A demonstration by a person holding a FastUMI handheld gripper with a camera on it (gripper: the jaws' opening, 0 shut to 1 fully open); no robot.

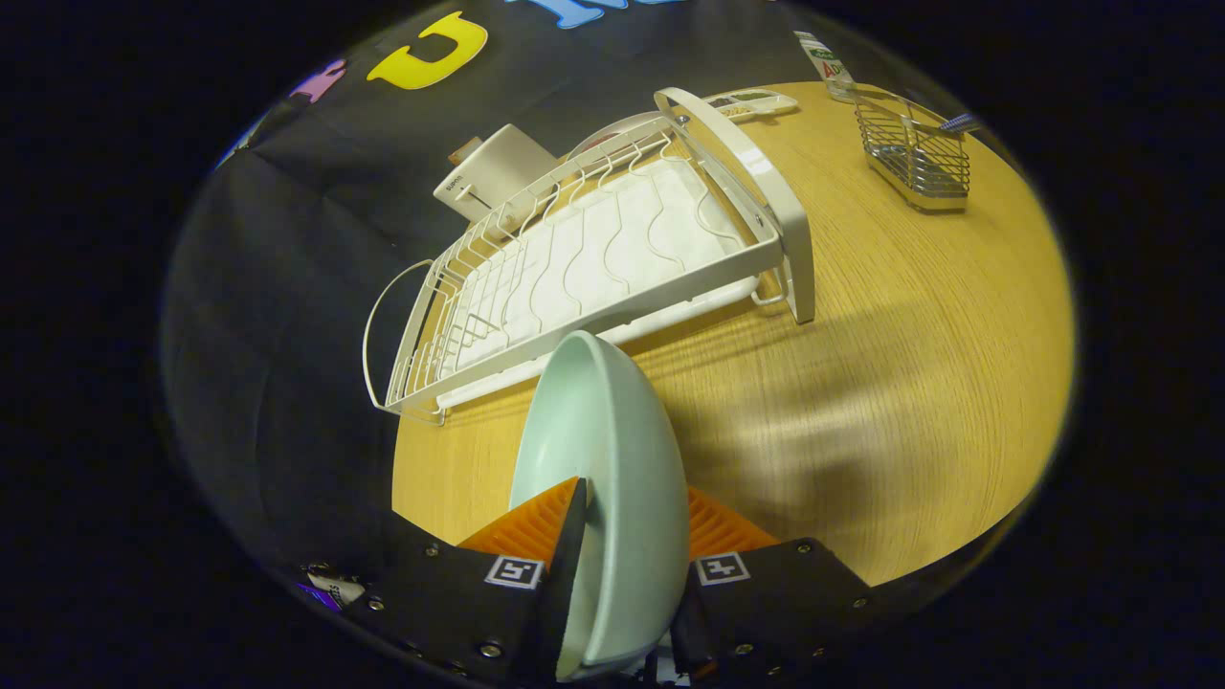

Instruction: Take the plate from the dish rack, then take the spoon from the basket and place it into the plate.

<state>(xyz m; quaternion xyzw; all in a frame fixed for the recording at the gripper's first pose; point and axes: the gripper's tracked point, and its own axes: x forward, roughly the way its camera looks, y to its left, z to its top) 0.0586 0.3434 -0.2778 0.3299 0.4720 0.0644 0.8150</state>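
A pale green plate [612, 478] stands on edge between my two fingers, and my gripper [627, 512] is shut on its rim. It hangs above the wooden table [861, 383], just in front of the white wire dish rack [593, 258]. The rack lies beyond the plate, and its slots hold nothing. A small metal wire basket [914, 153] stands far off on the table beyond the rack's right end. A thin handle, likely the spoon [960, 122], sticks out over the basket's rim.
A white box [493, 172] leans behind the rack against the black cloth wall. A white flat device [756, 103] and a tube-like container [828, 65] lie at the table's far edge. Bare wood spreads to the right of the plate.
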